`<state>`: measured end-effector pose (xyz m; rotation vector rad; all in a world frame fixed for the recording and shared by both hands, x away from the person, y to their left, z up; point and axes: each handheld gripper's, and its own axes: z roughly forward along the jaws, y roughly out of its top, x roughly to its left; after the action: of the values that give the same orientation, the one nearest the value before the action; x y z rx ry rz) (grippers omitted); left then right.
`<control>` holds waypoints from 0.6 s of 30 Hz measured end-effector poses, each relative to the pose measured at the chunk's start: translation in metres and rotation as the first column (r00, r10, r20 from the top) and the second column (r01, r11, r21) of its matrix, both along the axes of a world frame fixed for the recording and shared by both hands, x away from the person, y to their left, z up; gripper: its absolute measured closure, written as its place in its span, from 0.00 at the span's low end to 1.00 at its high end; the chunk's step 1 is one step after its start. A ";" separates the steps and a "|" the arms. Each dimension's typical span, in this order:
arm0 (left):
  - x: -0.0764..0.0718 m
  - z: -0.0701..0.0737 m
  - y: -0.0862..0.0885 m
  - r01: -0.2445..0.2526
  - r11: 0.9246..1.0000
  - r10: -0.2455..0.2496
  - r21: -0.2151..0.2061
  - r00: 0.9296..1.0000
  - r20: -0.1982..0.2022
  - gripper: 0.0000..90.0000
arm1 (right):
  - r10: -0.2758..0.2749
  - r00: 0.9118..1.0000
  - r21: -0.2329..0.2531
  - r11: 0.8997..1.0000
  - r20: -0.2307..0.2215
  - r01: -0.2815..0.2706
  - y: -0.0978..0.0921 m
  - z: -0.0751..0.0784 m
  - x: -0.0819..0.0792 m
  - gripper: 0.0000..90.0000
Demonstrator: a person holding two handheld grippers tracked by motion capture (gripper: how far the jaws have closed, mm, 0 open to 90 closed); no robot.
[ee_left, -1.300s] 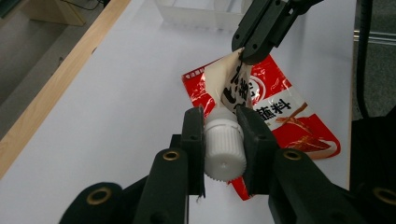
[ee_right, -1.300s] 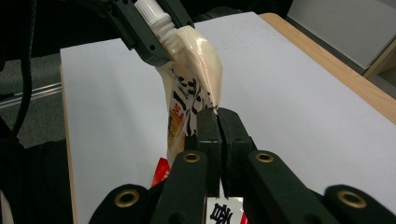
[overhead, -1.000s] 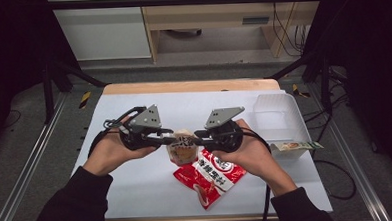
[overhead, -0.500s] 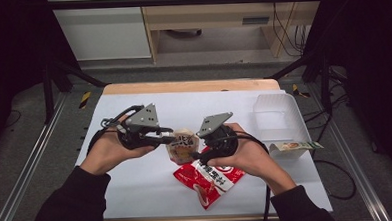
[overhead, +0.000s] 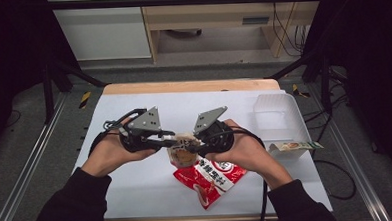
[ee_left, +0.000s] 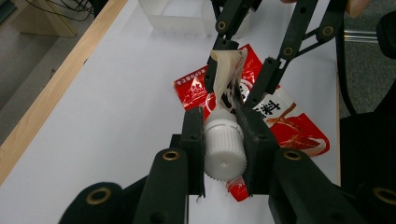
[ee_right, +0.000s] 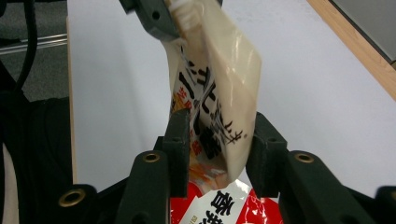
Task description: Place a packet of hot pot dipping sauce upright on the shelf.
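While red packet (overhead: 210,176) lies below pouch (overhead: 181,150), clear tub (overhead: 279,118) right

Black characters on cream pouch (ee_right: 219,93), white characters on red packet (ee_left: 285,116), neither legible

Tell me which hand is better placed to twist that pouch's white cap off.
Left, probably: its tongs are shut on the white cap, while the right tongs clamp the pouch body.

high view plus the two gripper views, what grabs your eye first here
A pale spouted pouch is held up between both tongs at the table's middle: the left tongs clamp its white ribbed cap, the right tongs grip its body. Under it lies a red snack packet; a clear plastic tub sits at the right edge.
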<state>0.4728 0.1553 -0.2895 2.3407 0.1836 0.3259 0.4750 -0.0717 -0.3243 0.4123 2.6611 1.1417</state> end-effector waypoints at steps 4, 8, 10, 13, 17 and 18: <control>0.000 -0.001 -0.001 -0.001 1.000 0.001 0.007 1.000 -0.002 0.82 | -0.005 1.000 -0.006 1.000 0.003 0.005 0.000 0.004 0.001 0.74; 0.000 -0.003 -0.001 0.000 1.000 0.000 0.010 1.000 -0.001 0.82 | 0.000 1.000 -0.038 0.999 0.017 0.001 0.002 0.010 -0.001 0.78; 0.000 -0.004 -0.002 -0.002 1.000 0.002 0.016 1.000 -0.002 0.82 | 0.003 1.000 -0.053 0.999 0.025 -0.001 0.003 0.012 -0.002 0.79; 0.000 -0.004 -0.002 0.000 1.000 0.000 0.014 1.000 -0.003 0.82 | 0.003 1.000 -0.060 0.998 0.025 -0.002 0.005 0.014 -0.001 0.82; 0.001 -0.005 -0.001 -0.006 1.000 0.006 0.004 1.000 -0.008 0.82 | -0.010 1.000 -0.070 0.997 0.015 0.011 0.007 0.016 0.000 0.93; 0.001 -0.005 -0.001 -0.006 1.000 0.006 0.004 1.000 -0.008 0.82 | -0.009 1.000 -0.078 0.997 0.019 0.011 0.007 0.016 0.000 0.94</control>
<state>0.4738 0.1544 -0.2944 2.3458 0.1937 0.3206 0.4750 -0.0642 -0.3080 0.3982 2.6741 1.0292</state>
